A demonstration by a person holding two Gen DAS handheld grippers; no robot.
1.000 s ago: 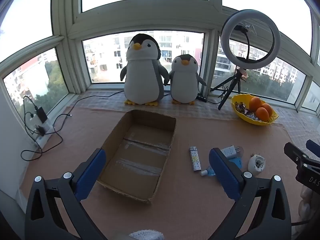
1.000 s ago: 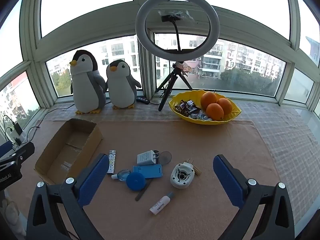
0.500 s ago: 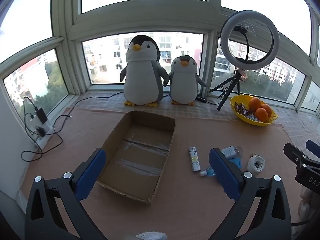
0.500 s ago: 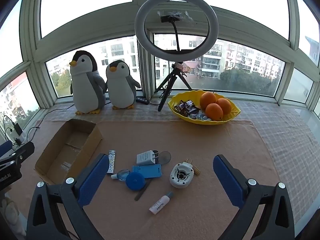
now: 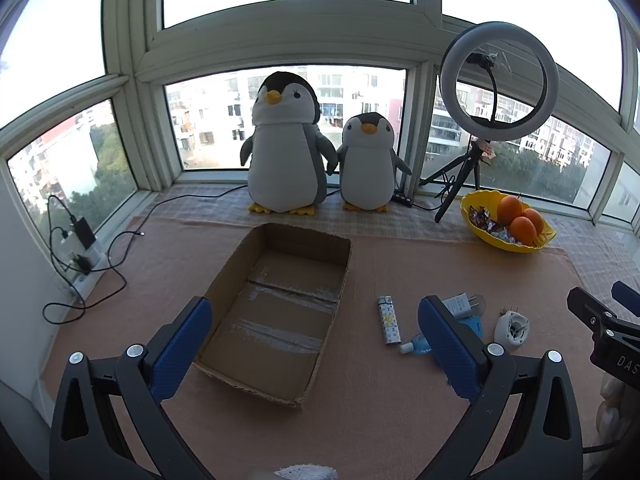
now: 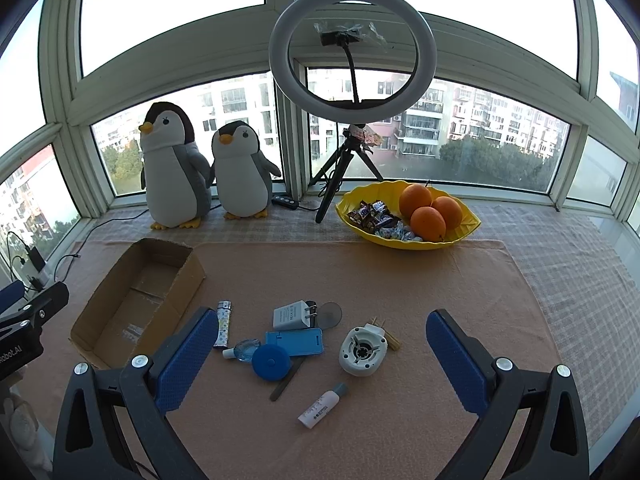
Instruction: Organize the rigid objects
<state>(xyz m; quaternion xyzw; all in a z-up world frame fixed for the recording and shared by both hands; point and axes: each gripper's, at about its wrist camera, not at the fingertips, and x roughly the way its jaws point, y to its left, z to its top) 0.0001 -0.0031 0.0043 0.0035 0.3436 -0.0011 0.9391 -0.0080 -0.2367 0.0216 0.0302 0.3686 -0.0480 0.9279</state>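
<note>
Two grippers, left gripper [image 5: 316,344] and right gripper [image 6: 320,354], hang with jaws spread, holding nothing; the open brown cardboard box [image 5: 276,304] sits centre-frame, empty; small rigid items, including a white wall charger [image 6: 291,315], lie loose lower-centre; sorting is unstarted; next, descend on one item; against earlier frames, only slight drift.

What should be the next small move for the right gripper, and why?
Probably lower the right gripper, open and empty above the table, onto the white round gadget. It stands apart from the other small items, so the fingers can close on it alone, and the cardboard box to its left holds nothing. The left gripper, also open, hangs over that box.
</note>
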